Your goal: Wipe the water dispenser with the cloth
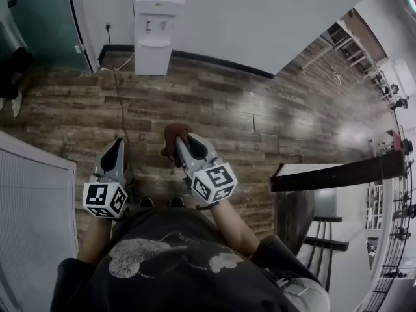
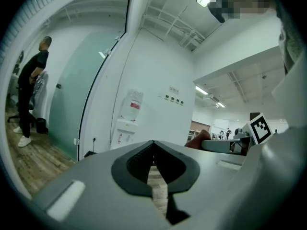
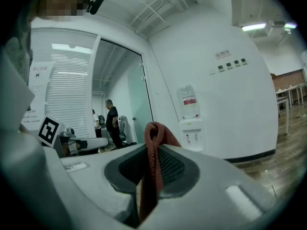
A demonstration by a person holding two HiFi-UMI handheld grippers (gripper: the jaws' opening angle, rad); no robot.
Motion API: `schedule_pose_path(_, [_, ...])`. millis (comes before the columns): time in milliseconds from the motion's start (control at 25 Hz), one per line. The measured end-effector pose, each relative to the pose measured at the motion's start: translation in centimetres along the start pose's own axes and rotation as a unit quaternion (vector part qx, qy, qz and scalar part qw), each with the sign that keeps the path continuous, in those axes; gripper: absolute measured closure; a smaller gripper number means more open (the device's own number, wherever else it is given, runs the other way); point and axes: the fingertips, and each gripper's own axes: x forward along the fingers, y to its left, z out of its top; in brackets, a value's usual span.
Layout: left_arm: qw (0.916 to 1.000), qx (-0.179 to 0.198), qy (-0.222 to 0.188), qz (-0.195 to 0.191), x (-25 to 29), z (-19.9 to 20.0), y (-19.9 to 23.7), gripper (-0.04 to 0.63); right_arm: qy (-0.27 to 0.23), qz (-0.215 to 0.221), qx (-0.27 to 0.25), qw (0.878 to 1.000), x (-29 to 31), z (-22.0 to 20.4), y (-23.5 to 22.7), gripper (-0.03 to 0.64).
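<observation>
Two views ride the tongs; the head view comes first. Left tongs [image 1: 116, 149] and right tongs [image 1: 184, 142] hang low over the wooden floor [image 1: 260, 116], with the water dispenser [image 1: 155, 34] well ahead against the wall [image 1: 247, 18].

Left gripper view: the left tongs are pressed together with nothing between them.

Right gripper view: the right tongs pinch the rust-red cloth [image 3: 155, 131], which stands upright between them.
</observation>
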Motion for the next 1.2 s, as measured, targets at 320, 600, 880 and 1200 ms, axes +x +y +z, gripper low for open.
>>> schedule_pose_path(320, [0.9999,0.010,-0.004,-0.003,-0.4,1.1,4.3,0.577,0.010,-0.044,0.005,0.999,2.2,-1.0,0.4,0.575])
schedule_pose_path(600, [0.9996,0.003,0.025,-0.011,2.2,-0.2,6.4,0.577,0.043,-0.070,0.010,0.997,3.2,-2.9,-1.8,0.575])
schedule_pose_path(880, [0.9996,-0.001,0.025,0.011,9.0,-0.6,8.8,0.577,0.042,-0.068,0.031,0.996,9.5,-3.0,-8.2,0.575])
schedule_pose_path(1200, [0.9982,0.003,0.033,0.050,21.1,1.5,12.1,0.577,0.054,-0.038,0.045,0.997,19.8,-0.1,-17.1,0.575])
